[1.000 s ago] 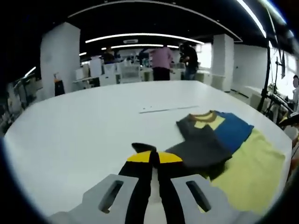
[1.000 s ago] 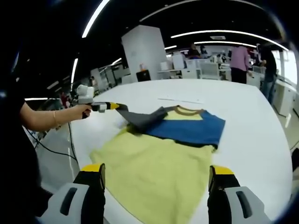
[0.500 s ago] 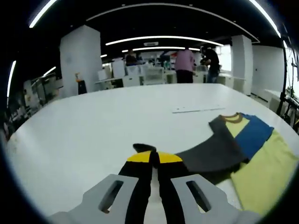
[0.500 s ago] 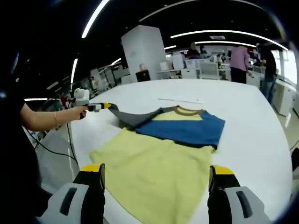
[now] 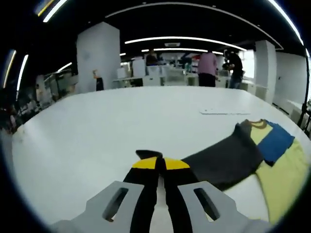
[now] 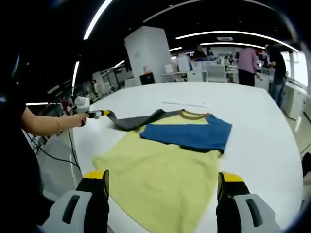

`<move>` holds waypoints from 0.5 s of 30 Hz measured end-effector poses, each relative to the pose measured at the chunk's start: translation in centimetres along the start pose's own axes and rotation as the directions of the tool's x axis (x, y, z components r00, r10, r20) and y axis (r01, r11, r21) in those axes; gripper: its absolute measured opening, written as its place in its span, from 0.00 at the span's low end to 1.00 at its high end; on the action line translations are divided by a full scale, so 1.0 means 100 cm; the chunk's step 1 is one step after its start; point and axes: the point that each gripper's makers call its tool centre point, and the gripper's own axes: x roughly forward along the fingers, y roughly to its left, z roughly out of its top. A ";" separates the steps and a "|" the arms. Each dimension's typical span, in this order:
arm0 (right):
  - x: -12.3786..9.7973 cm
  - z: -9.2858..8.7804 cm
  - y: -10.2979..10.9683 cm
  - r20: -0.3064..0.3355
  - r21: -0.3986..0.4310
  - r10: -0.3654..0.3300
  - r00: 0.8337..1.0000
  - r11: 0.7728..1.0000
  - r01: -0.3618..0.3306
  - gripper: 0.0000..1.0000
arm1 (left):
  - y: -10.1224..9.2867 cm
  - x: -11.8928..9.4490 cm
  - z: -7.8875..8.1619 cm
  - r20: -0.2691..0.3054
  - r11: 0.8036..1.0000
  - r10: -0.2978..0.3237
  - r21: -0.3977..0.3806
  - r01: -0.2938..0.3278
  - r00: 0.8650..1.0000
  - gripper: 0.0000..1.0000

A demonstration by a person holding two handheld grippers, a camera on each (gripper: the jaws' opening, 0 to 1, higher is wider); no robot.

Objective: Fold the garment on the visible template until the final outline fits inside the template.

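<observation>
Item 1: your left gripper (image 5: 156, 164), jaws clamped on the grey sleeve (image 5: 221, 158), drawing it flat toward 9 o'clock. Item 2: right gripper (image 6: 162, 187), jaws wide, empty, hovering over the garment (image 6: 163, 170) on the table (image 6: 262, 145).

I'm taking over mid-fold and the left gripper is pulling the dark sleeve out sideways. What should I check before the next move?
1. Left gripper shut on the dark grey sleeve: ok, its jaws are closed with the cloth at their tips.
2. Sleeve pulled out flat: ok, it lies stretched across the white table.
3. Right gripper free: ok, its jaws stand open above the yellow T-shirt body.
4. Blue sleeve folded over the chest: ok.
5. Template outline under the garment: cannot tell.
6. Whole garment in the workspace: ok in the right gripper view.
</observation>
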 end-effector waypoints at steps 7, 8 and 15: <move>-0.001 -0.001 -0.001 -0.002 0.005 -0.009 1.000 1.000 0.009 0.91 | 0.023 0.001 -0.014 -0.019 0.998 0.049 -0.034 -0.049 0.999 0.00; -0.001 -0.001 -0.001 -0.002 0.006 -0.010 1.000 1.000 0.010 0.91 | 0.025 0.001 -0.018 -0.023 0.998 0.052 -0.039 -0.053 0.998 0.00; -0.003 -0.003 -0.002 -0.005 0.011 -0.016 1.000 1.000 0.016 0.91 | 0.035 0.002 -0.038 -0.070 0.997 0.062 -0.033 -0.064 0.996 0.01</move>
